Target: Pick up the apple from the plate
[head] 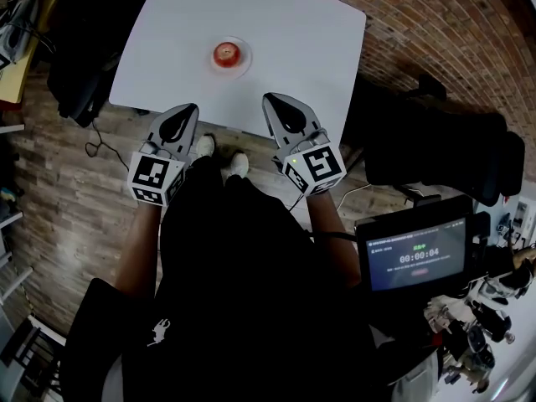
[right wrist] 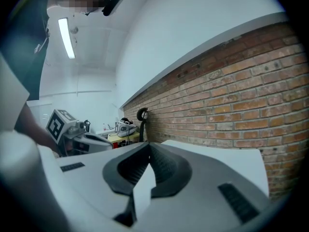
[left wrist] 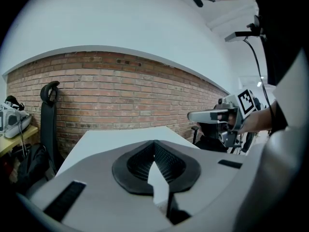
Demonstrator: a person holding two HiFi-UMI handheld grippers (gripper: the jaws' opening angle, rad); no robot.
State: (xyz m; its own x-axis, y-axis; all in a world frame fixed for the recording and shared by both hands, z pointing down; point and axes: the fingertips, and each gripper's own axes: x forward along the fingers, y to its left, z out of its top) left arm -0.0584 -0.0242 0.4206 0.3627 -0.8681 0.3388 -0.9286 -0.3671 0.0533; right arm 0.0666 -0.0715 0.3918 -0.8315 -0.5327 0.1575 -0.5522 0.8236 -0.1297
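Head view: apple (head: 227,54) untouched on plate (head: 245,64); my left gripper (head: 191,110) and right gripper (head: 270,100) hover short, jaws pressed together, empty.

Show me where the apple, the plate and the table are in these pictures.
apple (head: 226,54), head view, middle of the red fruit.
plate (head: 245,64), head view, bare rim to the right of the apple.
table (head: 293,32), head view, bare white top.

table (head: 293,48): smooth, matt
apple (head: 227,54): glossy skin
floor (head: 67,199): wd planks
wall (left wrist: 120,95): rough brick
left gripper (left wrist: 154,146): matt plastic
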